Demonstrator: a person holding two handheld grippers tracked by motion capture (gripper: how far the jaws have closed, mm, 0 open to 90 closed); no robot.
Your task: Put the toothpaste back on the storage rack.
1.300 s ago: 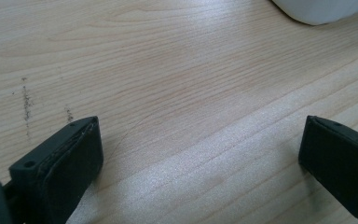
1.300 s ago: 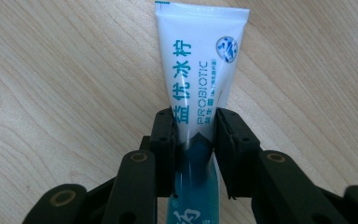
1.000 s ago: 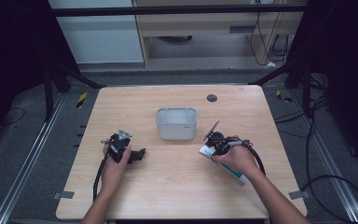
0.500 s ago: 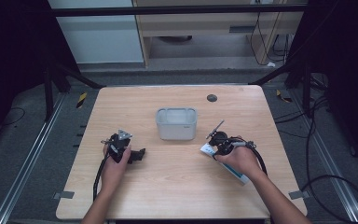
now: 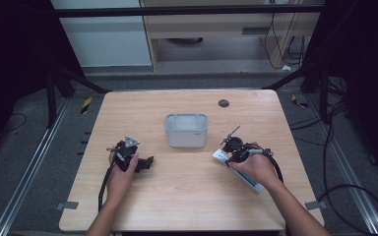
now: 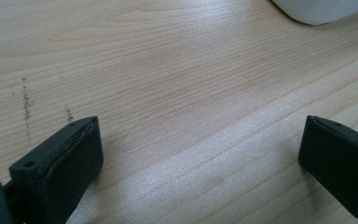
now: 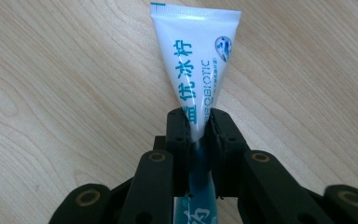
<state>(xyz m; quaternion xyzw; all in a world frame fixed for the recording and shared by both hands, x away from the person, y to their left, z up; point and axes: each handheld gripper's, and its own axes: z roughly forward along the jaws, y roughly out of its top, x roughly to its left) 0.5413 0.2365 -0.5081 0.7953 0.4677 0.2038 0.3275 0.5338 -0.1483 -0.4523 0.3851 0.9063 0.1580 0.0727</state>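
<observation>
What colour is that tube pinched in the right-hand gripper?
The tube is white with blue lettering and a teal edge at its crimped end, clearest in the right gripper view.

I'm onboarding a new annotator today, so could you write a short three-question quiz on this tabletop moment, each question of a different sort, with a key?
1. True or false: the right gripper is shut on the white toothpaste tube.
2. Multiple choice: between the jaws of the left gripper lies A) a toothbrush, B) bare wooden table, C) the tube's cap.
3. Fill in: the pale grey rectangular container stands near the table's middle, between the two ____.

Key: 1 true; 2 B; 3 grippers.
</observation>
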